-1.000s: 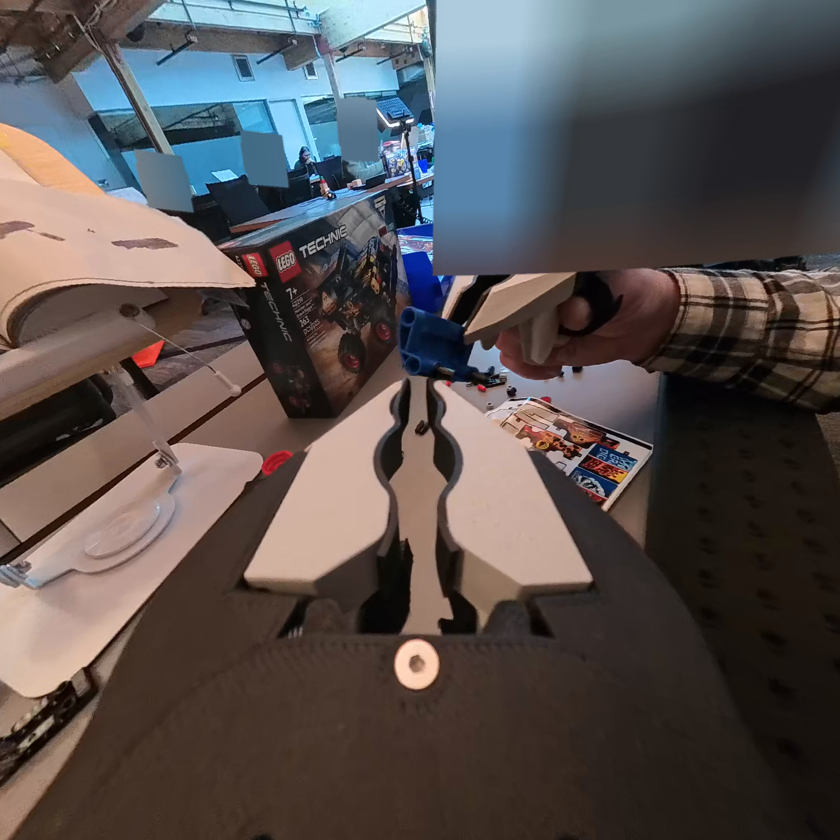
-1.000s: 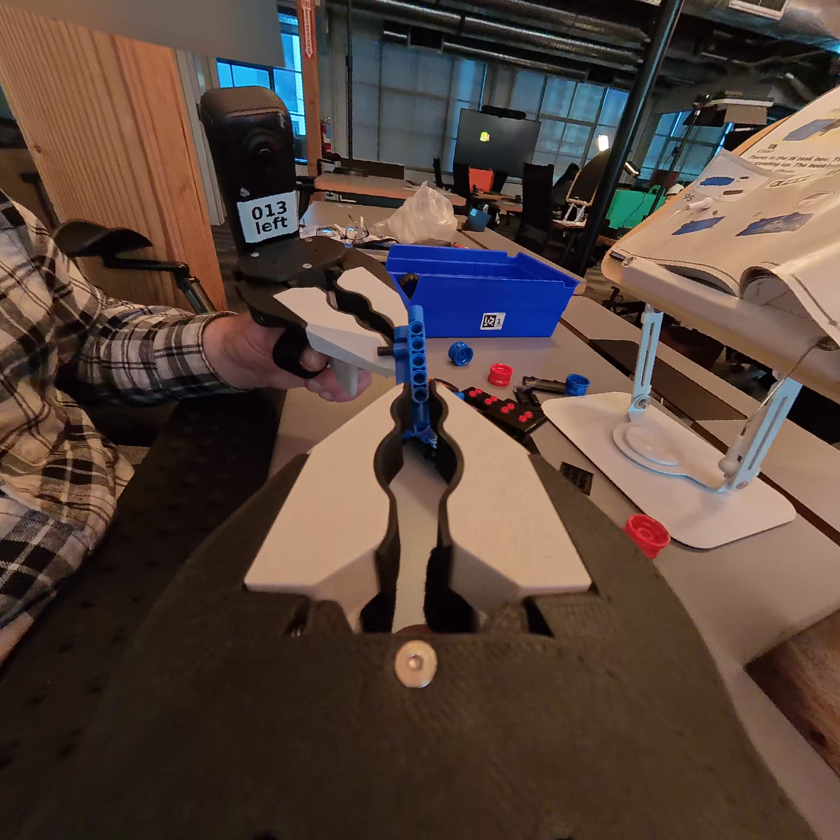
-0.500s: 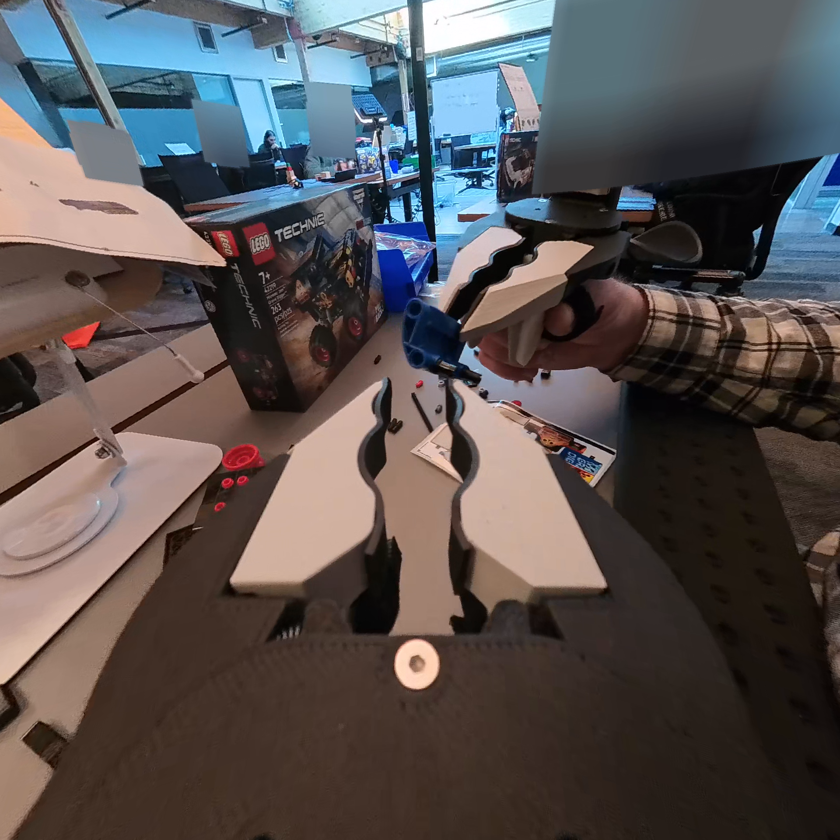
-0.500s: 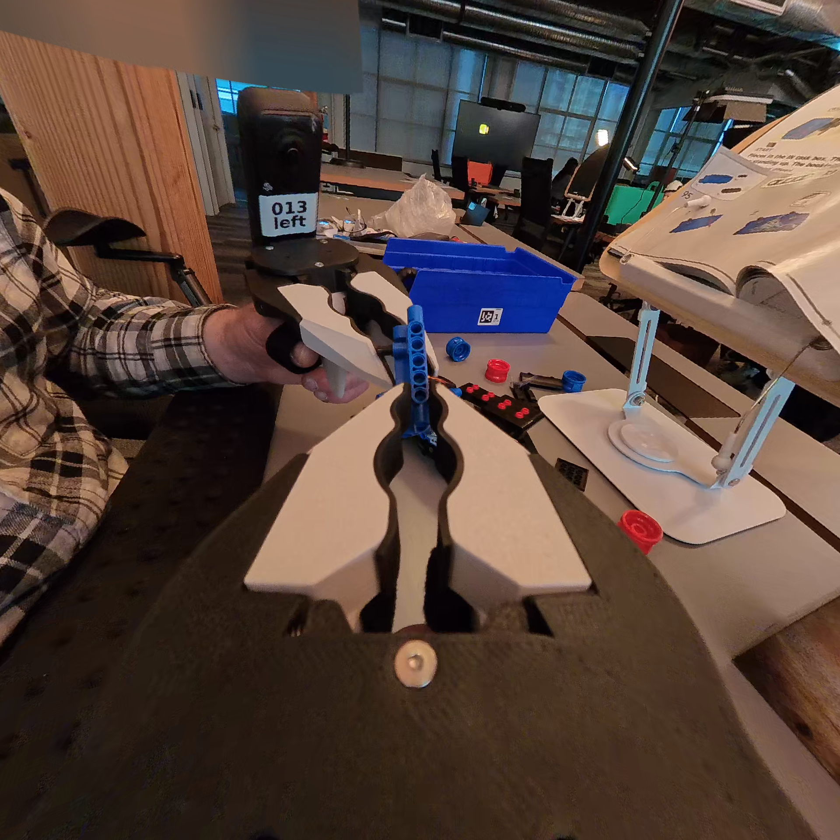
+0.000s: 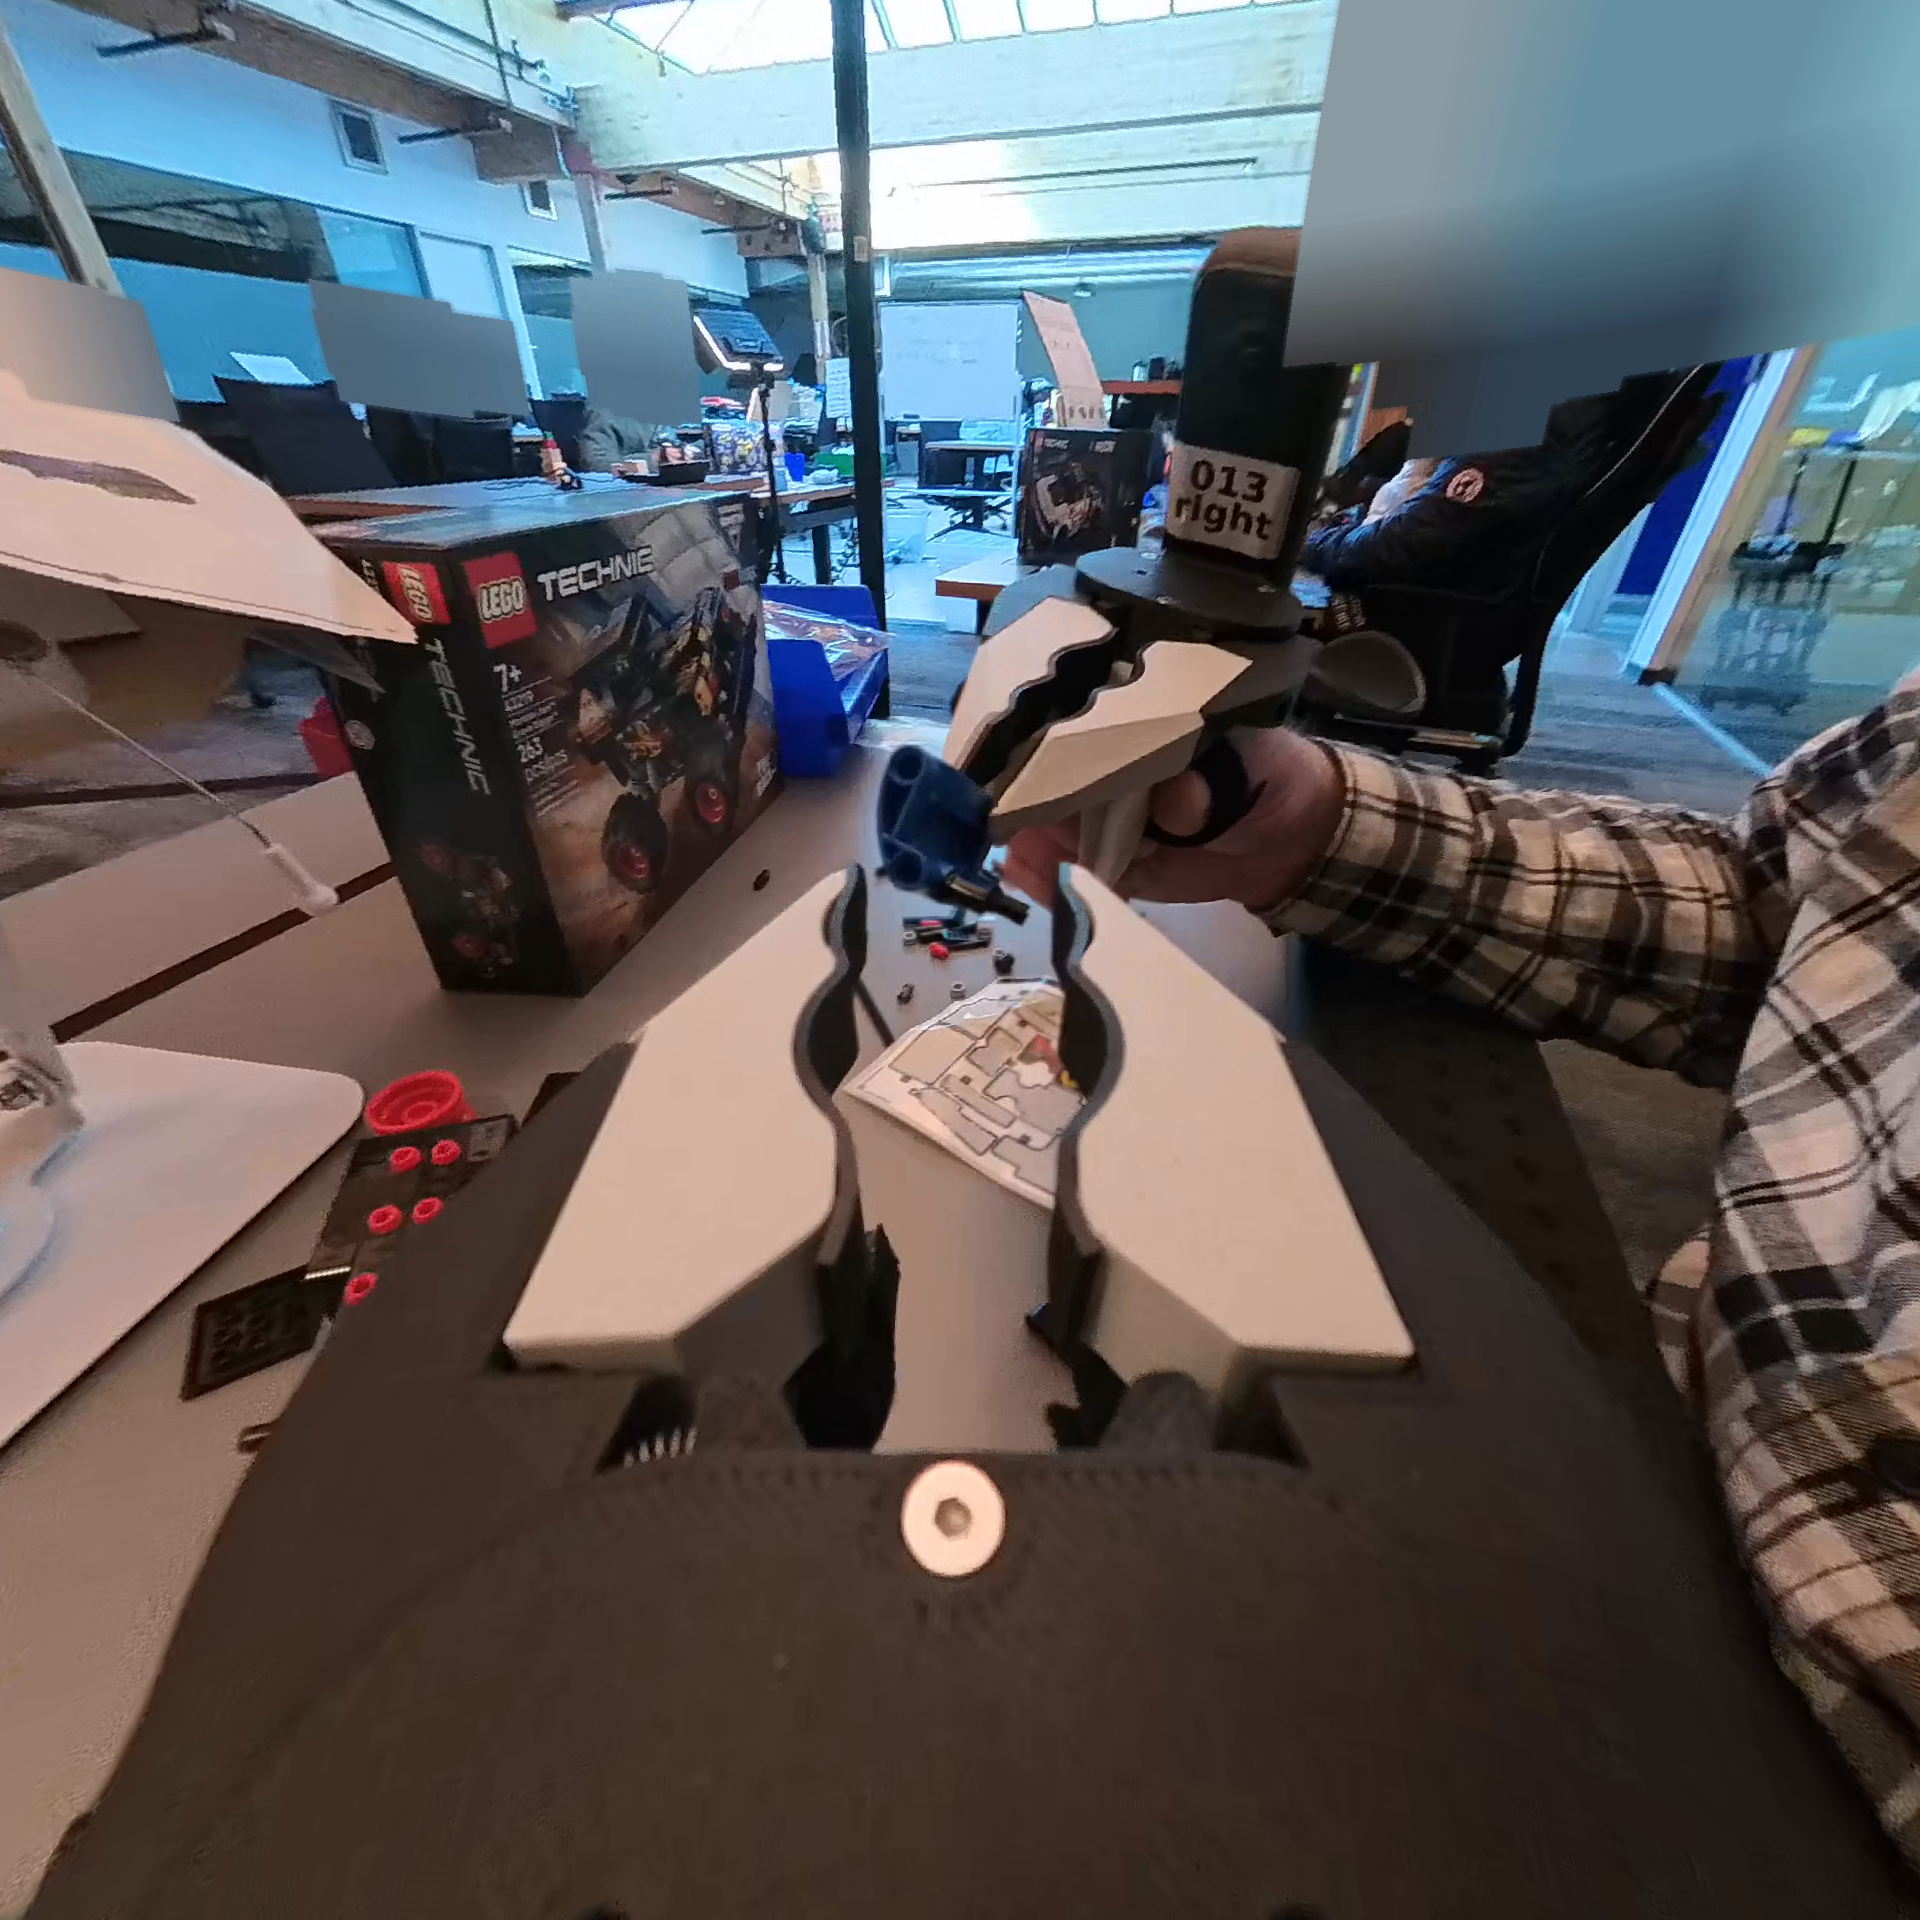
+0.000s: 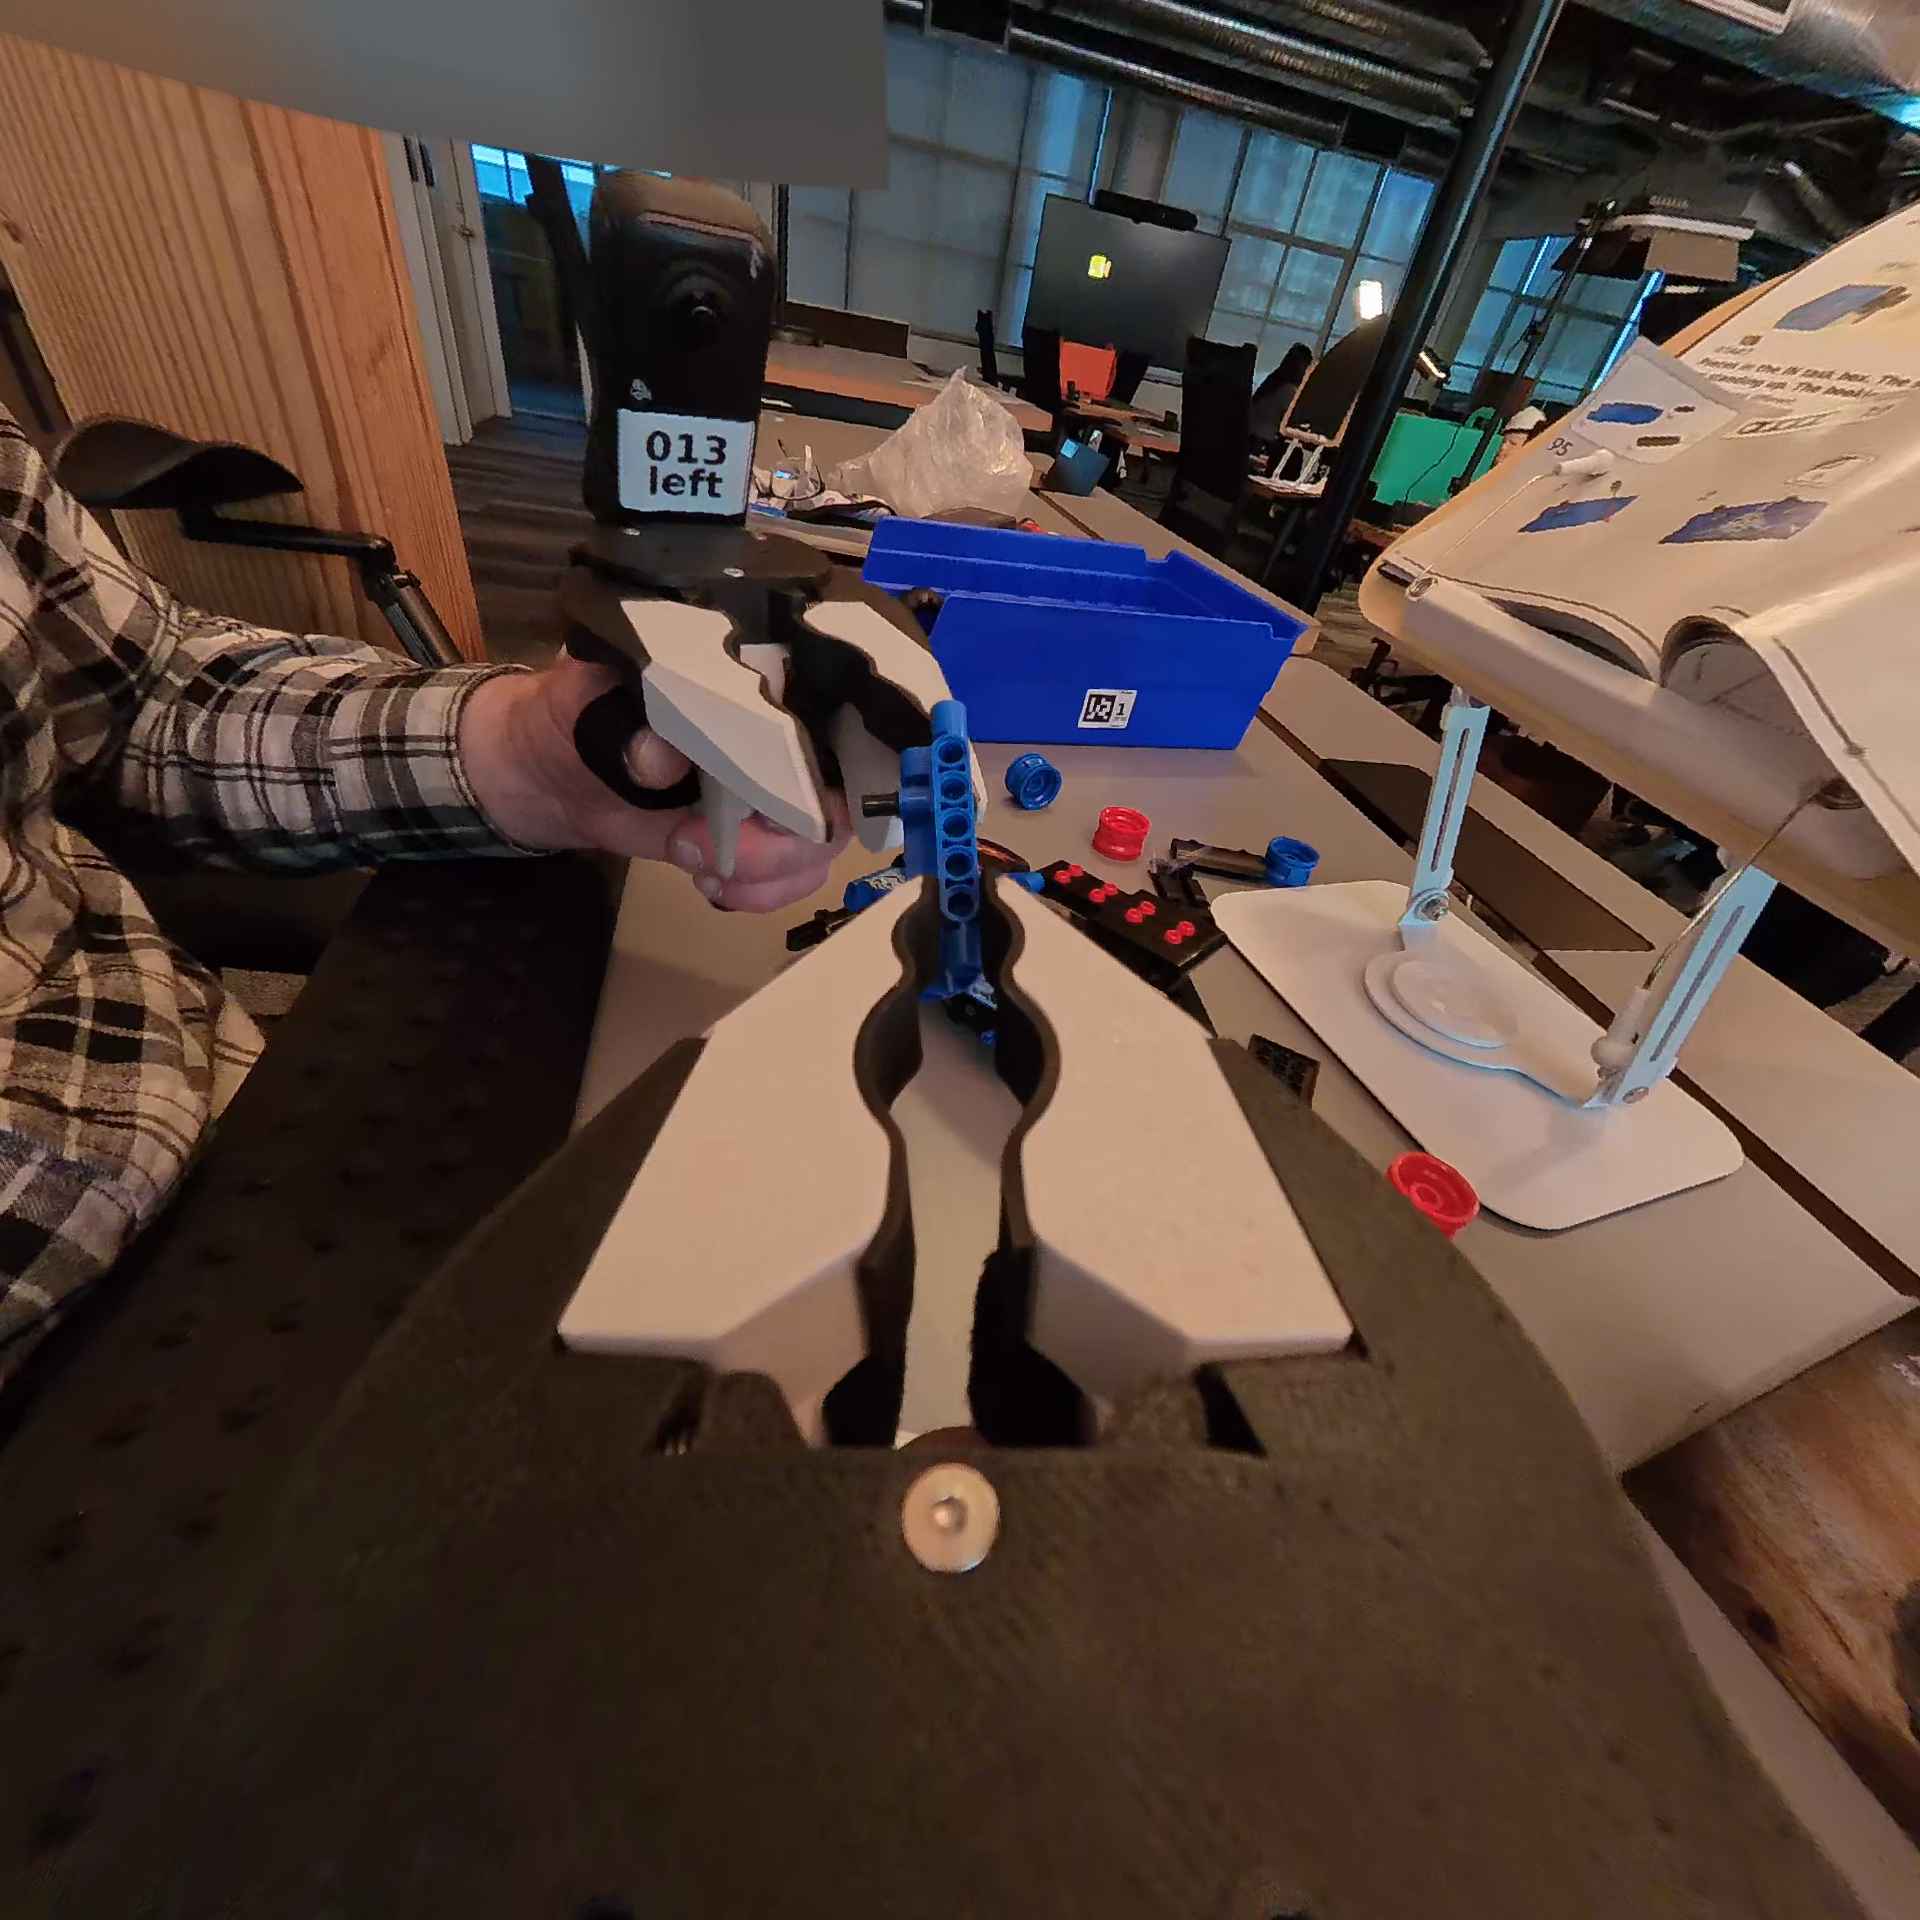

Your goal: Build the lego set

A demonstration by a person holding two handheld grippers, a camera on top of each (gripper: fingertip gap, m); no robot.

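My right gripper (image 6: pixel 956 902) is shut on a blue beam assembly (image 6: pixel 951 831) and holds it upright above the table. A short black pin (image 6: pixel 881 802) sticks out of the beam's left side. In the left wrist view the blue assembly (image 5: pixel 923 821) shows end-on in the right gripper (image 5: pixel 982 800). My left gripper (image 5: pixel 958 891) is open and empty, just below and in front of the blue piece. In the right wrist view the left gripper (image 6: pixel 847 821) is beside the pin, with its jaws apart.
A Lego box (image 5: pixel 582 748) stands at the left. A blue bin (image 6: pixel 1091 644) is behind. A white book stand (image 6: pixel 1507 1060) holds the instruction book. A black plate with red pins (image 6: pixel 1132 914), red hubs (image 6: pixel 1434 1193), blue hubs (image 6: pixel 1032 779), a sticker sheet (image 5: pixel 997 1081) and small parts (image 5: pixel 945 935) lie on the table. My left and right fingertips are right by each other.
My left gripper has opened from nearly shut to wide open and swung a little away from the blue piece. My right gripper has kept its hold almost unmoved.
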